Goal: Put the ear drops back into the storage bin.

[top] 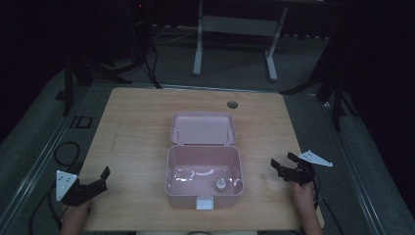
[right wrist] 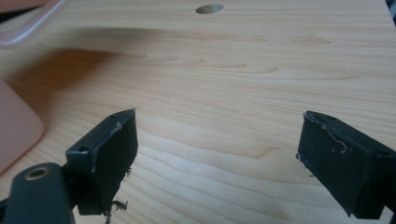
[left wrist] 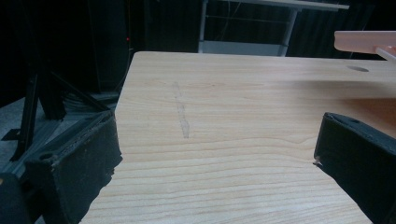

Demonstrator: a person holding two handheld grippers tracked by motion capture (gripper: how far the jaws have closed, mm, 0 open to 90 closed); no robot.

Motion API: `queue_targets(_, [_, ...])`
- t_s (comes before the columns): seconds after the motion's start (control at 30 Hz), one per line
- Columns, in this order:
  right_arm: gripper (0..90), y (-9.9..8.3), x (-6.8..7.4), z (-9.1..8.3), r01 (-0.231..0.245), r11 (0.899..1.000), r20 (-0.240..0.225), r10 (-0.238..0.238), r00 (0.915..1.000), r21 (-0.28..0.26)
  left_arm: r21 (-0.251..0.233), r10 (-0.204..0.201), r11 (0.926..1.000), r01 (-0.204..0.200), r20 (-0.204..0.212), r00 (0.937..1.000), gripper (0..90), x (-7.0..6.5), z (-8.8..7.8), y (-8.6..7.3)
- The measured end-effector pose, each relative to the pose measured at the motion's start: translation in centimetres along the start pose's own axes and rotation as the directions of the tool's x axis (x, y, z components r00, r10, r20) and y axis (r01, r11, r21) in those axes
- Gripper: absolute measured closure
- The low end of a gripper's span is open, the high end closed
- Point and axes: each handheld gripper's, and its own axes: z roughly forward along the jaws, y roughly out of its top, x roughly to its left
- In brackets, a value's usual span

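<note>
Pink box [top: 204, 169], lid open, centre-table

Small obj [top: 220, 184] sitting inside box [top: 204, 196], near its front wall, is too small and dim to identify. In left gripper view, box lid [left wrist: 369, 41] is getting cut off by right edge. In right gripper view, box [right wrist: 16, 126] is running off left edge, showing just a pink corner.
</note>
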Motion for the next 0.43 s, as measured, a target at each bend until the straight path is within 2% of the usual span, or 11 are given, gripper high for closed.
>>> queue_targets(0.1, [12.0, -0.21, -0.65, -0.34, -0.056, 0.998, -0.018, 0.055, 0.9983, -0.028, -0.001, 0.001, 1.0000, -0.001, -0.001, 1.0000, 0.4, -0.02, -0.01, 0.00])
queue_targets(0.17, [13.0, -0.27, -0.90, -0.39, -0.080, 0.997, -0.033, 0.079, 0.9963, -0.023, -0.003, 0.001, 1.0000, -0.001, -0.002, 1.0000, 0.4, -0.03, -0.02, -0.01])
queue_targets(0.23, [13.1, -0.27, -0.93, -0.44, -0.083, 0.996, -0.033, 0.082, 0.9961, -0.028, -0.003, 0.001, 1.0000, -0.001, -0.002, 1.0000, 0.4, -0.02, -0.02, -0.02])
queue_targets(0.43, [13.3, -0.28, -0.78, -0.13, -0.068, 0.998, -0.044, 0.068, 0.9967, 0.005, -0.002, 0.001, 1.0000, -0.001, 0.000, 1.0000, 0.4, -0.01, -0.03, -0.01])
